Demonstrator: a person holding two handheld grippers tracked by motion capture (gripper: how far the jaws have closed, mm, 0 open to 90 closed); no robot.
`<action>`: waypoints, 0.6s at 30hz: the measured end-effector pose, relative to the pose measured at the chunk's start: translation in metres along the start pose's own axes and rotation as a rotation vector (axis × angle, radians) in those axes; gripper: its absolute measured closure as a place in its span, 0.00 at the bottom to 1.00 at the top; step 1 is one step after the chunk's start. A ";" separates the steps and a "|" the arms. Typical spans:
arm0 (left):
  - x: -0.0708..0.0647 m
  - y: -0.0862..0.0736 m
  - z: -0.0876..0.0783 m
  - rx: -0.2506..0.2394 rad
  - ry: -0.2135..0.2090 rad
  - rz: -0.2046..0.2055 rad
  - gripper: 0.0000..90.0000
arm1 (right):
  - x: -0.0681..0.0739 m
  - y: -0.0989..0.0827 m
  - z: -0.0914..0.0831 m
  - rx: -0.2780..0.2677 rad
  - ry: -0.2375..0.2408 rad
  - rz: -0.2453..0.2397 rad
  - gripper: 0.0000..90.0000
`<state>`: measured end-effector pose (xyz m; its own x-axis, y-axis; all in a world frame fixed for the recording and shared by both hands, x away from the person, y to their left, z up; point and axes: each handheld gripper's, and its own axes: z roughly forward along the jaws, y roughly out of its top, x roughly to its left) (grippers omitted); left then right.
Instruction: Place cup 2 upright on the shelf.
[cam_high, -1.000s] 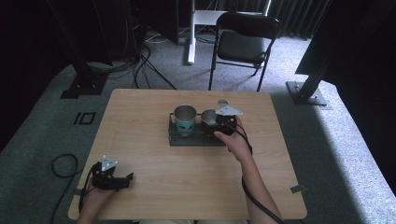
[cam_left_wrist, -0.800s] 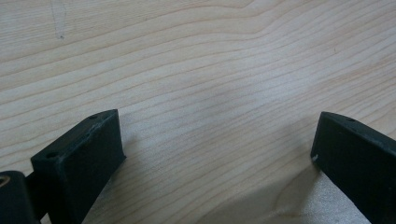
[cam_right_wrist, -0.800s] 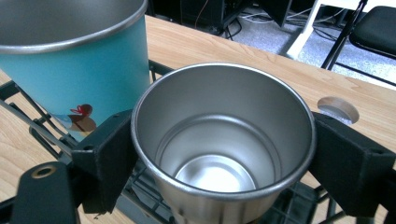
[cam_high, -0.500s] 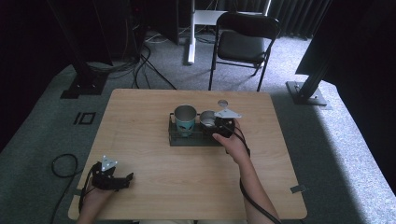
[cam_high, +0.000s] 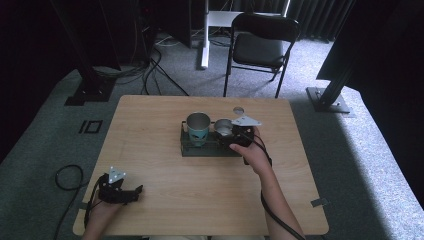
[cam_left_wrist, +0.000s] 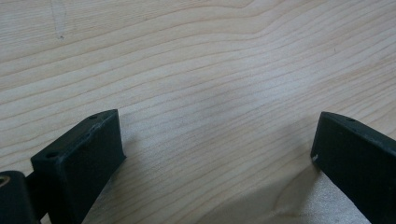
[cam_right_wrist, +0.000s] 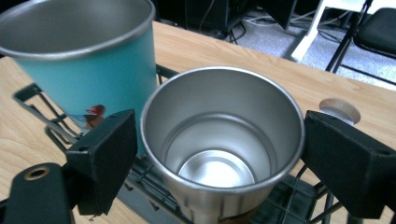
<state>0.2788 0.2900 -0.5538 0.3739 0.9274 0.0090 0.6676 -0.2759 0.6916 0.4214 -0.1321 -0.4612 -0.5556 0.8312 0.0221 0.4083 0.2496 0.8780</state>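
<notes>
Steel cup (cam_right_wrist: 219, 149): sitting between the right gripper (cam_right_wrist: 219, 154) jaws, in the wire rack (cam_high: 186, 145).
Second cup (cam_right_wrist: 88, 56): standing just left of it.
Left gripper (cam_high: 131, 192): resting on the table (cam_high: 165, 195), well apart.

Table (cam_high: 150, 125): left half bare wood, open passage from the near edge to the far edge. Wire rack (cam_high: 187, 150): stands at centre, blocking the middle. Teal cup (cam_high: 198, 128): upright in the rack, just beside the steel cup (cam_high: 223, 127), little gap between their rims. Right gripper (cam_high: 231, 136): a jaw stands either side of the steel cup. Round wooden-topped piece (cam_high: 238, 110): on the table behind the rack, near the far edge. Left gripper (cam_high: 127, 194): on the near left corner, jaws apart over bare wood.
</notes>
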 end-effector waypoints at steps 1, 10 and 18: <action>0.000 0.000 0.000 0.000 0.000 0.000 0.03 | 0.000 0.000 -0.002 -0.002 0.002 -0.001 0.13; 0.000 0.000 0.000 0.000 0.000 0.000 0.03 | -0.005 -0.004 -0.015 -0.014 -0.006 -0.006 0.13; 0.000 0.000 0.000 0.000 0.000 0.000 0.03 | -0.011 -0.010 -0.024 -0.012 -0.011 -0.003 0.13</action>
<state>0.2788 0.2900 -0.5538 0.3739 0.9274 0.0089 0.6676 -0.2758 0.6915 0.4061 -0.1552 -0.4588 -0.5489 0.8358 0.0140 0.3981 0.2466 0.8836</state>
